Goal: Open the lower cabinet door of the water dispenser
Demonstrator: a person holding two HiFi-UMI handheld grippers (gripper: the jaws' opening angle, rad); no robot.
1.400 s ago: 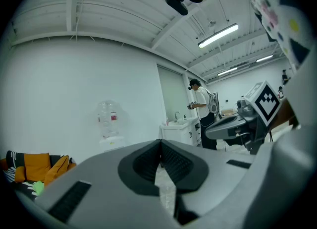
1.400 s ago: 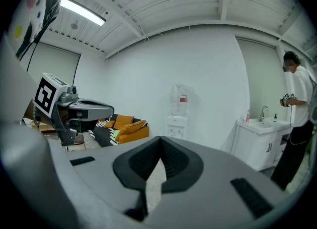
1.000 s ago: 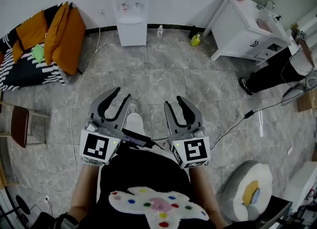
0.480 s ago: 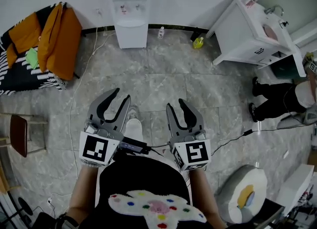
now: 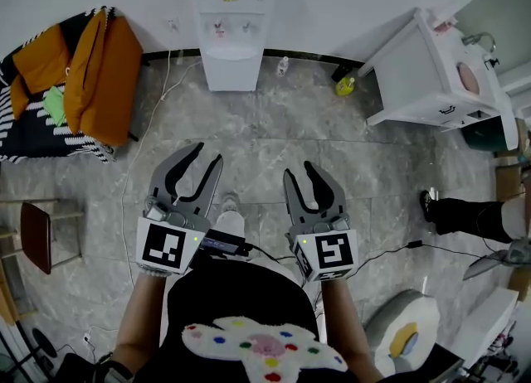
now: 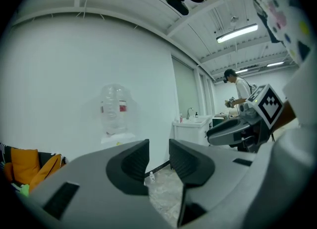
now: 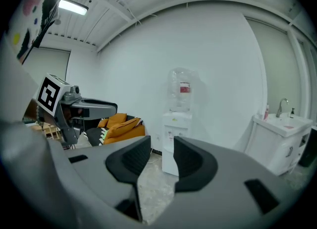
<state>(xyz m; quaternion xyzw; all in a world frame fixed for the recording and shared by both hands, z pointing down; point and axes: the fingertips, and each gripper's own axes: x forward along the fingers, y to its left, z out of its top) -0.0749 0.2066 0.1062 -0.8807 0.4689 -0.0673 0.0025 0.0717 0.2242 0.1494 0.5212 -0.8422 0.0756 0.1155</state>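
Note:
The white water dispenser [image 5: 232,29] stands against the far wall with a clear bottle on top. Its lower cabinet door [image 5: 233,71] is closed. Both grippers are held out in front of the person's body, well short of the dispenser, over the grey tiled floor. My left gripper [image 5: 207,154] is open with nothing between its jaws. My right gripper [image 5: 300,171] is open and empty too. In the right gripper view the dispenser [image 7: 176,141] shows just beyond my jaws [image 7: 162,146]. In the left gripper view only its bottle [image 6: 113,108] shows above my jaws [image 6: 158,146].
A striped couch with orange cushions [image 5: 91,66] stands left of the dispenser. A white sink cabinet [image 5: 431,75] is at the right, with a yellow bottle [image 5: 345,86] and a small white bottle [image 5: 283,65] by the wall. Another person's legs [image 5: 473,215] and a cable [image 5: 390,250] are on the right.
Both grippers and the person have moved forward towards the dispenser, which now looks nearer and larger. The other person on the right has shifted lower in the view. The jaws have not changed.

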